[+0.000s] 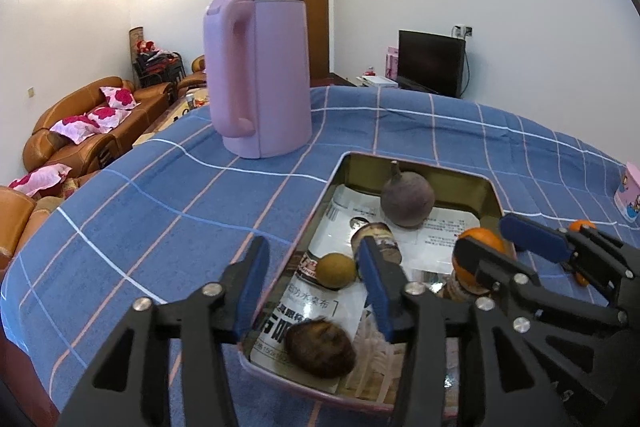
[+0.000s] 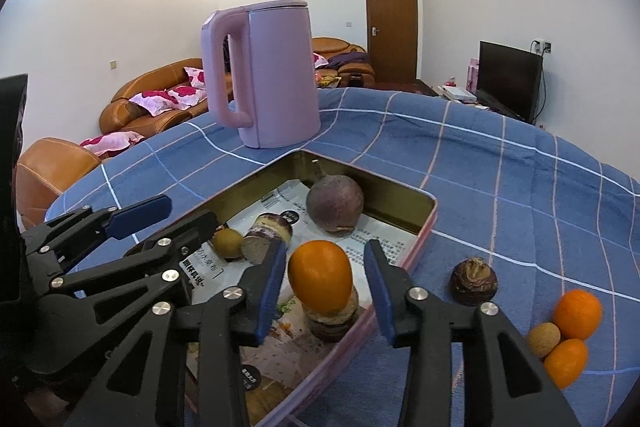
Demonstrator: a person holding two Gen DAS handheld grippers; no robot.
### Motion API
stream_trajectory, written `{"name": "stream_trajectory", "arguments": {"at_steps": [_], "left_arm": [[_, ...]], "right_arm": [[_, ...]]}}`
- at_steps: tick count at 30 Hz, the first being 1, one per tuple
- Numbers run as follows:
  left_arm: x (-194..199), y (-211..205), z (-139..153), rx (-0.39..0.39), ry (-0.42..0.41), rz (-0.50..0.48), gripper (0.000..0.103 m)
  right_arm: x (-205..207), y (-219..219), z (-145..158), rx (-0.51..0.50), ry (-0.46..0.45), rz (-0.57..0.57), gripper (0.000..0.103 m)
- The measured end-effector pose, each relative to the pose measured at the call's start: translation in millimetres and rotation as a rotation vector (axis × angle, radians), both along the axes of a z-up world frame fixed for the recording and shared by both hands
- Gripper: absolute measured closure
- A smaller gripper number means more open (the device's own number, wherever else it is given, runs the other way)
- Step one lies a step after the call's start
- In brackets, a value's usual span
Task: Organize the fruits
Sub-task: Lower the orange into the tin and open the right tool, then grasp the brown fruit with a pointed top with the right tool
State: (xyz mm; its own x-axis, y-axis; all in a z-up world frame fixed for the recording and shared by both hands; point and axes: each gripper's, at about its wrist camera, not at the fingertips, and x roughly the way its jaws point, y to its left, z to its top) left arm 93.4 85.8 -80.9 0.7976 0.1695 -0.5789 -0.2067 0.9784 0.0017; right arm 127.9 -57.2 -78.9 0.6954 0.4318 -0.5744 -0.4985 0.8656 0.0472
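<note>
A metal tin (image 1: 490,193) (image 2: 426,223) lined with newspaper sits on the blue checked cloth. It holds a purple round root (image 1: 407,200) (image 2: 335,204), a cut taro piece (image 1: 380,237) (image 2: 267,231), a small yellow-green fruit (image 1: 335,270) (image 2: 227,242) and a brown fruit (image 1: 320,347). An orange (image 2: 320,275) (image 1: 480,247) rests on another taro piece (image 2: 332,319) between my right gripper's open fingers; whether it touches them I cannot tell. My right gripper (image 2: 326,287) also shows in the left wrist view (image 1: 500,247). My left gripper (image 1: 316,287) (image 2: 176,215) is open over the tin's left rim.
A pink kettle (image 1: 260,75) (image 2: 266,71) stands behind the tin. Right of the tin on the cloth lie a small taro (image 2: 474,281), two oranges (image 2: 578,313) (image 2: 566,363) and a tan round fruit (image 2: 543,339). A pink box (image 1: 630,193) sits far right.
</note>
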Motion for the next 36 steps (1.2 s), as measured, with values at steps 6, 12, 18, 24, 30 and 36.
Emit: {"name": "stream_trajectory", "arguments": {"at_steps": [6, 12, 18, 24, 30, 36], "left_arm": [[-10, -3, 7, -0.003, -0.028, -0.006, 0.017], [-16, -25, 14, 0.008, -0.051, -0.046, 0.015], [-14, -47, 15, 0.021, -0.045, -0.065, 0.014], [-4, -56, 26, 0.057, -0.068, -0.056, 0.007], [9, -47, 36, 0.049, -0.078, -0.029, 0.006], [10, -43, 35, 0.041, -0.076, -0.025, 0.006]], "right_arm": [[-13, -20, 9, 0.000, -0.038, -0.023, 0.045], [-32, -76, 19, -0.043, -0.089, -0.099, 0.044], [-19, -122, 19, -0.040, -0.068, -0.214, 0.044], [12, -102, 8, -0.068, 0.000, -0.182, 0.044], [45, -81, -2, -0.094, 0.064, -0.170, 0.044], [71, -66, -25, -0.136, 0.176, -0.163, 0.045]]}}
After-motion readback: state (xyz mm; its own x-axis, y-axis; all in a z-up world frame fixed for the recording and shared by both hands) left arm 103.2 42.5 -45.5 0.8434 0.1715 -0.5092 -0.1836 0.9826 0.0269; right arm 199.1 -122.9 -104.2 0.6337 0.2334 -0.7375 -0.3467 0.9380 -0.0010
